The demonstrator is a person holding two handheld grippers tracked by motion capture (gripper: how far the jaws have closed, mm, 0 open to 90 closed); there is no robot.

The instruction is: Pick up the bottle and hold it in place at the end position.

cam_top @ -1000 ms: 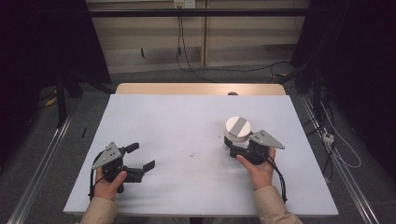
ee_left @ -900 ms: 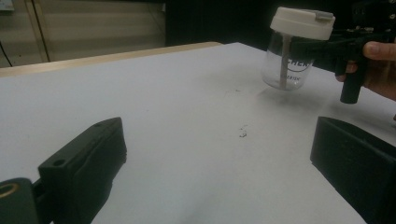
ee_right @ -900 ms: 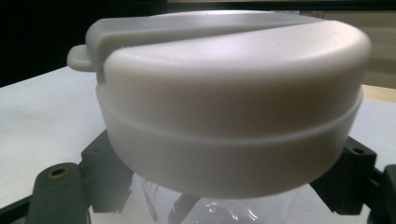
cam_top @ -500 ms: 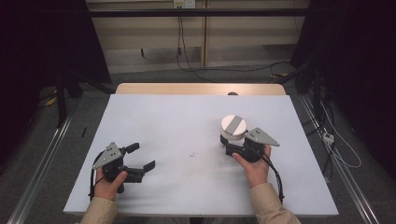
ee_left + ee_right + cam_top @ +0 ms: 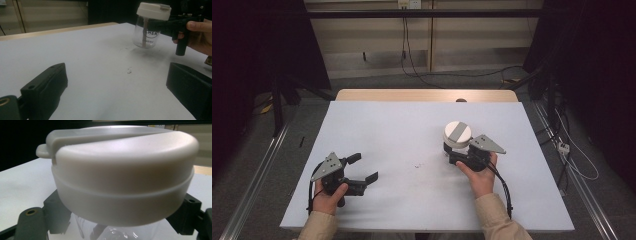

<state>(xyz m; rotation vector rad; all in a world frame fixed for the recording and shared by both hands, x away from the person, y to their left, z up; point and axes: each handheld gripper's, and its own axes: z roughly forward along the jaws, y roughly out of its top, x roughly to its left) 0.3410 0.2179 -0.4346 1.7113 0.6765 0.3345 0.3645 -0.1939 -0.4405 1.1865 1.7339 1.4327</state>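
Note:
A clear jar (image 5: pixel 457 134) with a white flip lid (image 5: pixel 125 177) is at the right middle of the white table (image 5: pixel 402 125). My right gripper (image 5: pixel 454 150) is shut on its clear body just under the lid, one jaw on each side. In the left gripper view the jar (image 5: pixel 150 27) hangs upright a little above its shadow, with printed letters on its side. The left gripper (image 5: pixel 363 167) rests near the front left of the table. It is open, with only bare table between its jaws (image 5: pixel 116 71).
Small dark specks (image 5: pixel 418 165) lie mid-table between the grippers. A wooden strip (image 5: pixel 427 95) runs along the table's far edge, with a small dark object (image 5: pixel 460 100) on it. Metal rails and cables (image 5: pixel 572 155) lie on the floor at the sides.
My right gripper has carried the jar a little to the left, toward the table's middle. The left gripper has stayed where it was, open.

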